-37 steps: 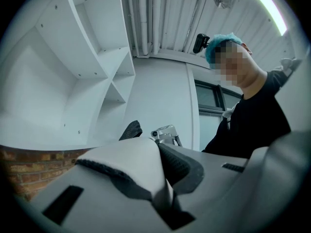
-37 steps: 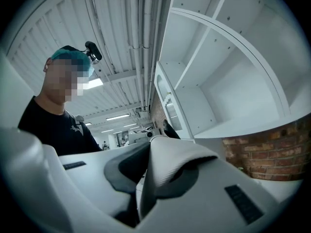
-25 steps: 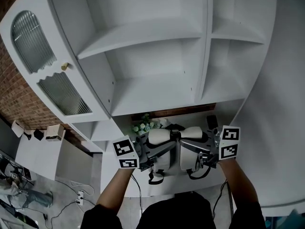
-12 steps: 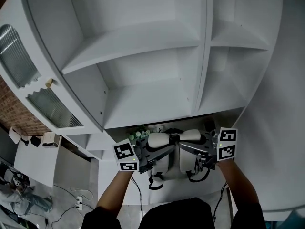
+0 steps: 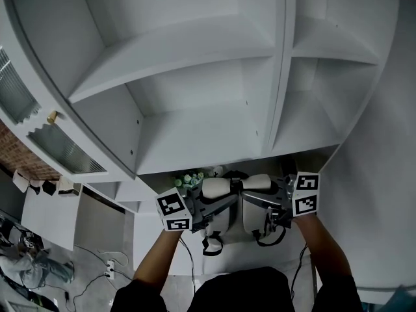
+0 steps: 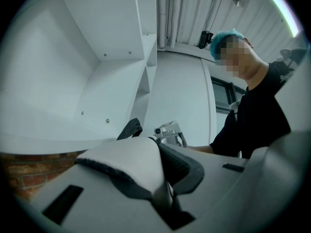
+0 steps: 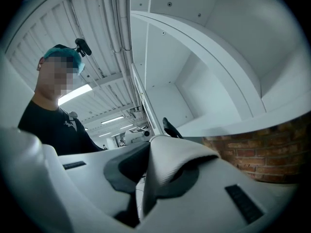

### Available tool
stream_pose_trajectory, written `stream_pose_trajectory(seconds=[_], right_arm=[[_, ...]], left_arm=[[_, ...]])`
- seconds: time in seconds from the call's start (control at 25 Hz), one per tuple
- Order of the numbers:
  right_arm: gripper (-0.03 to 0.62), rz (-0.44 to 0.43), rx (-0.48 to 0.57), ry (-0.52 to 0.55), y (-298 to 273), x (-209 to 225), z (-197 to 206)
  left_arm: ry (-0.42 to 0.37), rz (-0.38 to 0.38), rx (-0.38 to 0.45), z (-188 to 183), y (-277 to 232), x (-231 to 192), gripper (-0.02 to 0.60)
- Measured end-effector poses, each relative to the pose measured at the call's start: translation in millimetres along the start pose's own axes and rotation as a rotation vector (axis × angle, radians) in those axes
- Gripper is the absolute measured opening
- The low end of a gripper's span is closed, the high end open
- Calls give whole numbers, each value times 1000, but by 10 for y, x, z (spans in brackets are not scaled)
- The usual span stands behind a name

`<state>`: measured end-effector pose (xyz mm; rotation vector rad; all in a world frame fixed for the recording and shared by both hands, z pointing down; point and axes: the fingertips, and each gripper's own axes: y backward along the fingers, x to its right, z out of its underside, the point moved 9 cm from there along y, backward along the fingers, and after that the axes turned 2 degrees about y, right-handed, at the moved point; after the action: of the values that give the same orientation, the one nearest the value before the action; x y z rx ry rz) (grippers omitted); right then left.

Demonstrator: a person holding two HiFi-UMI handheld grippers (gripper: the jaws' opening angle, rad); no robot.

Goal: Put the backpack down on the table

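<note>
A white backpack [image 5: 229, 221] with black trim hangs by its two padded shoulder straps in front of me, low under the shelf unit and over the white table [image 5: 151, 242]. My left gripper [image 5: 207, 207] is shut on the left strap [image 5: 214, 188]; the left gripper view shows that white strap [image 6: 127, 163] pinched between its grey jaws [image 6: 164, 200]. On the right strap [image 5: 261, 184] my right gripper [image 5: 261, 205] is shut, and that strap [image 7: 171, 163] folds up out of its jaws [image 7: 140, 202]. I cannot tell whether the backpack's bottom touches the table.
A tall white shelf unit [image 5: 195, 77] with open compartments rises right behind the backpack. A small bunch of white flowers [image 5: 188, 178] stands at the table's back against a brick wall. A glass-fronted cabinet door [image 5: 58, 149] is at left; cables lie on the floor [image 5: 97, 265].
Both grippers have carried the backpack closer in under the shelves and a little lower. The shelf unit fills more of the head view. Both grips on the straps are unchanged.
</note>
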<state>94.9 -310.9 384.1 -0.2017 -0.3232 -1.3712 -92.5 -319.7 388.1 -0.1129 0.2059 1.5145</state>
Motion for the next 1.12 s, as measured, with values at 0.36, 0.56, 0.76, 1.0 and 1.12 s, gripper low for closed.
stream_pose_trajectory(seconds=[0.36, 0.56, 0.76, 1.0, 1.12], right_arm=[[52, -2, -26, -32, 8, 156, 259], [52, 6, -42, -53, -6, 235, 423], [52, 9, -60, -86, -40, 340, 562], [53, 13, -83, -122, -86, 443, 752], [54, 12, -85, -139, -96, 496, 832]], left_arm=[[34, -29, -6, 286, -15, -101, 52], [64, -27, -41, 421, -15, -159, 52], [111, -47, -40, 585, 19, -229, 52], [161, -64, -44, 792, 71, -300, 52], [177, -72, -47, 873, 88, -334, 52]])
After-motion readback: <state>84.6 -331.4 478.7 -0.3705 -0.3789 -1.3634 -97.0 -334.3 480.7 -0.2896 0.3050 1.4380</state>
